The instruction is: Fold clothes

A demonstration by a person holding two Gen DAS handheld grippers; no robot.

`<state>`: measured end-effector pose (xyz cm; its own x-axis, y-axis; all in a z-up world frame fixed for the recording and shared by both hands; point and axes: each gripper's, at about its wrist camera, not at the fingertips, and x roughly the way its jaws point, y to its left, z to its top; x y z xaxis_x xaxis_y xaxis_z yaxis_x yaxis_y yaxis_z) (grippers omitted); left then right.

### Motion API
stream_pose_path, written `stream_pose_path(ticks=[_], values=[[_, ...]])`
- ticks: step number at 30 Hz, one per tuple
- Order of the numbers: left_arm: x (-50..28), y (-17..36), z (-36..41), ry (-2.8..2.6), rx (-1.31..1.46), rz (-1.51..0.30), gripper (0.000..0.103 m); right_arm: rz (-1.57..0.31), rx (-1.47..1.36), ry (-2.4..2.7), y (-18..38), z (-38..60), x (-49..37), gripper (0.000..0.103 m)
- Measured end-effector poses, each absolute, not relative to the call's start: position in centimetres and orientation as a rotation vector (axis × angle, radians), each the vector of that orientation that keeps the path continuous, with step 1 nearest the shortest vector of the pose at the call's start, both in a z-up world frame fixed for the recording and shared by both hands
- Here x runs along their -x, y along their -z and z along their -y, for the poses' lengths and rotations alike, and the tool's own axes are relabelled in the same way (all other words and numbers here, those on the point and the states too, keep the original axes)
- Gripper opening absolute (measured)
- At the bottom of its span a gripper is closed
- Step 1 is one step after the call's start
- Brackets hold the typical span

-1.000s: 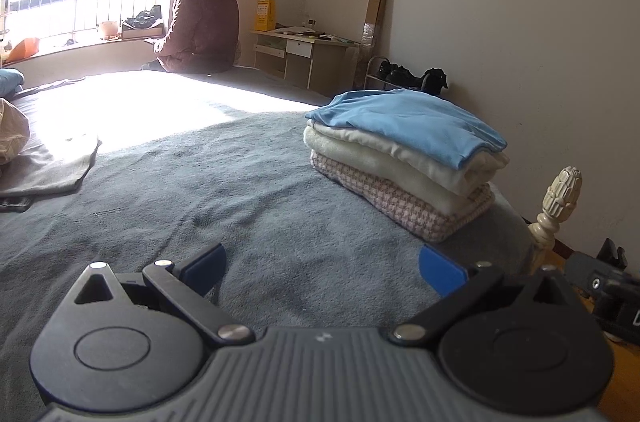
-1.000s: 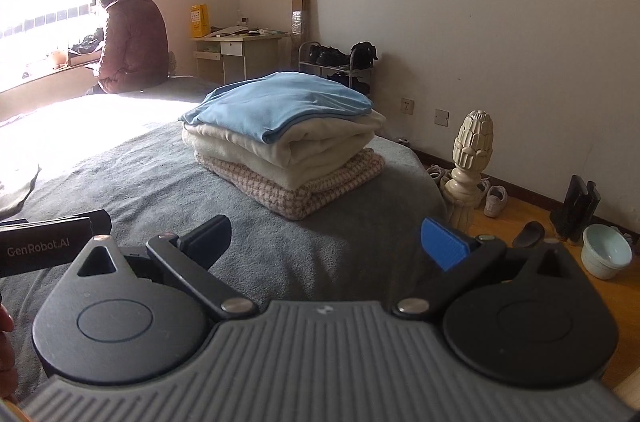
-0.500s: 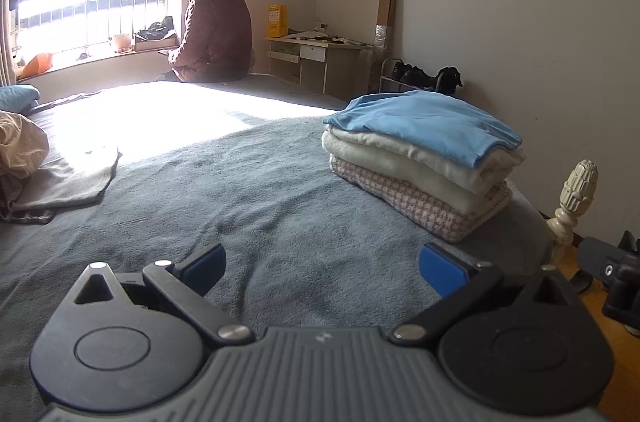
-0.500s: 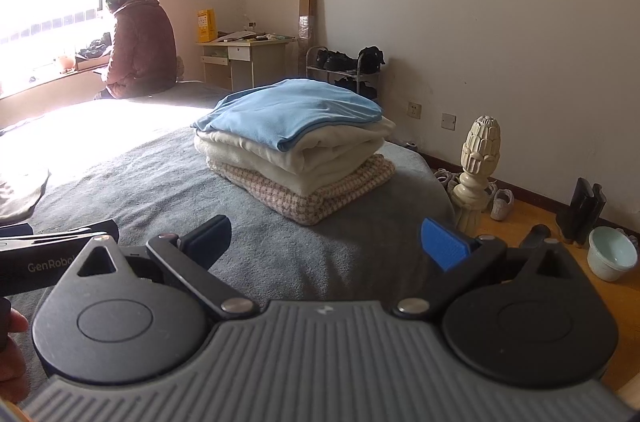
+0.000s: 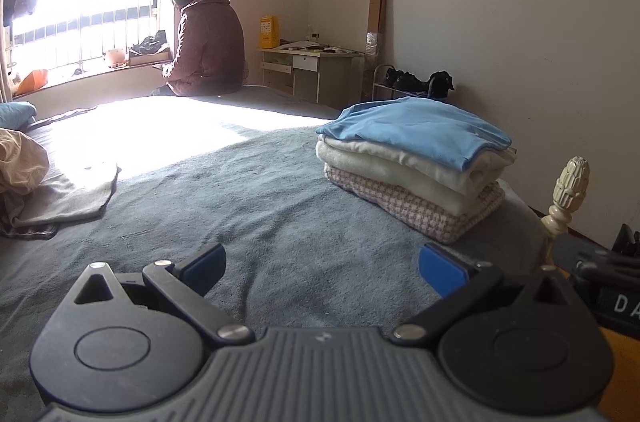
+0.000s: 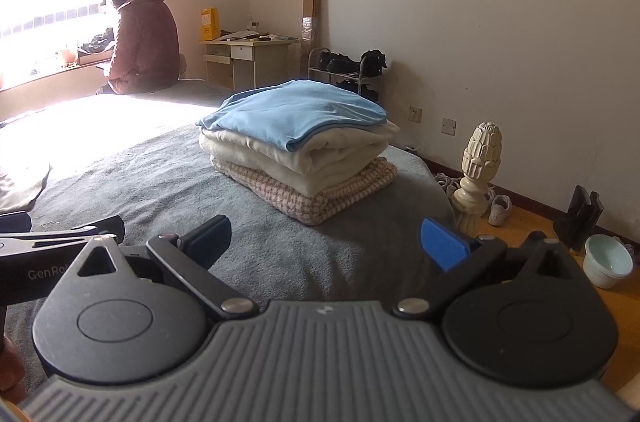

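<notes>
Both grippers empty with jaws spread wide, left gripper [image 5: 322, 264] and right gripper [image 6: 326, 236] hovering low over the grey bed [image 5: 256, 206]. What's left to fold is the loose grey garment [image 5: 68, 198] beside a crumpled beige one [image 5: 20, 162] at far left, well apart from the finished stack [image 6: 300, 142]; expect it light and floppy, so pinch an edge or corner, not the middle. The blanket looks grippy, so lift instead of dragging; mind the bedpost finial [image 6: 478, 158] and the person seated by the window [image 5: 208, 42].
</notes>
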<state>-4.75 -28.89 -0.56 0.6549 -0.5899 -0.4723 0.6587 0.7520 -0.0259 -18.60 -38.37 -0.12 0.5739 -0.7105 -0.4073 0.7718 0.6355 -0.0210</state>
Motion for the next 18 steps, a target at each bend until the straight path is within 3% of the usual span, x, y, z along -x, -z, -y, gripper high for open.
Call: stream_pose_path(ticks=[18], values=[[4.5,-1.2,26.7,0.688,-0.086,-0.463,0.103,-0.439,-0.139,0.923,0.2,37.5,17.7,0.102]])
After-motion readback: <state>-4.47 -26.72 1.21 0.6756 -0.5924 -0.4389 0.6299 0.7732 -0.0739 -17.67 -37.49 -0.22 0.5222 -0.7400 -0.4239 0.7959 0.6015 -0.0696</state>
